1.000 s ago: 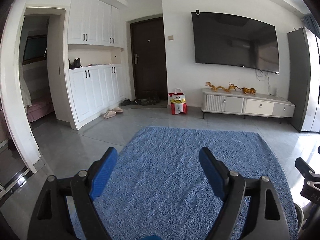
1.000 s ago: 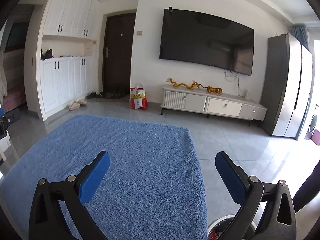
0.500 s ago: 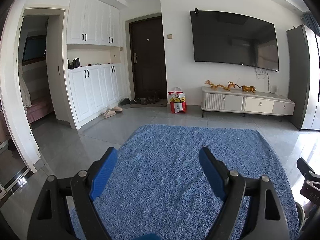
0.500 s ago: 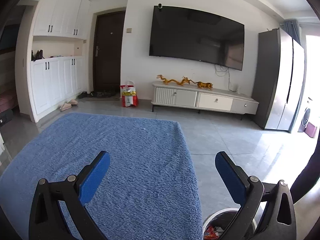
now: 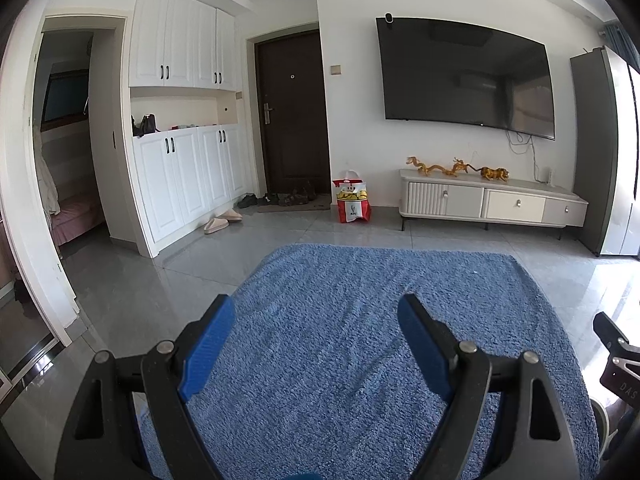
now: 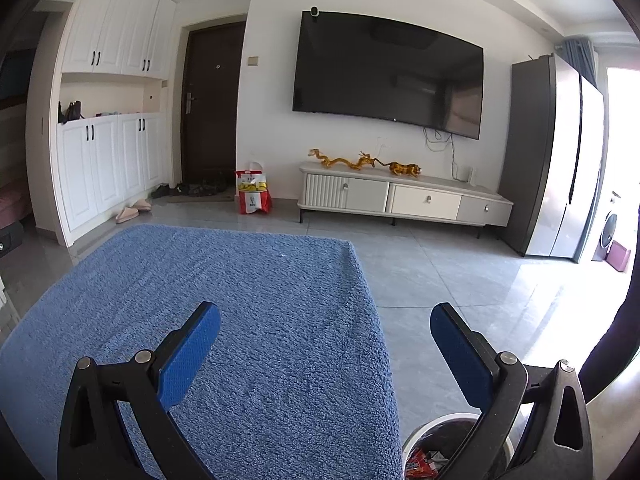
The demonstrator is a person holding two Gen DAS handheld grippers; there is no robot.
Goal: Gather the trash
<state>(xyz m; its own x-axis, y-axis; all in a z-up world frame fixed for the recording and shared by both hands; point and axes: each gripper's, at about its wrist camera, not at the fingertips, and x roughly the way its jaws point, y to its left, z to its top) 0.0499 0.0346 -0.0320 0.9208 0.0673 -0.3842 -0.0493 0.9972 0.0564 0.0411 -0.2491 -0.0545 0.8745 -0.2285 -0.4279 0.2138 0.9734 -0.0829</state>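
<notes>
While both grippers hang wide open and empty, trash bin (image 6: pixel 424 446) sits below right gripper (image 6: pixel 326 354), rightward; right hand nearer, loose trash probably none visible.

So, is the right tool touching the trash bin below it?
Cannot tell. In the right wrist view the right tool is open and empty, but its frame overlaps the trash bin, so neither a gap nor contact is visible.

More of trash bin (image 6: pixel 448 446) (right view)
</notes>
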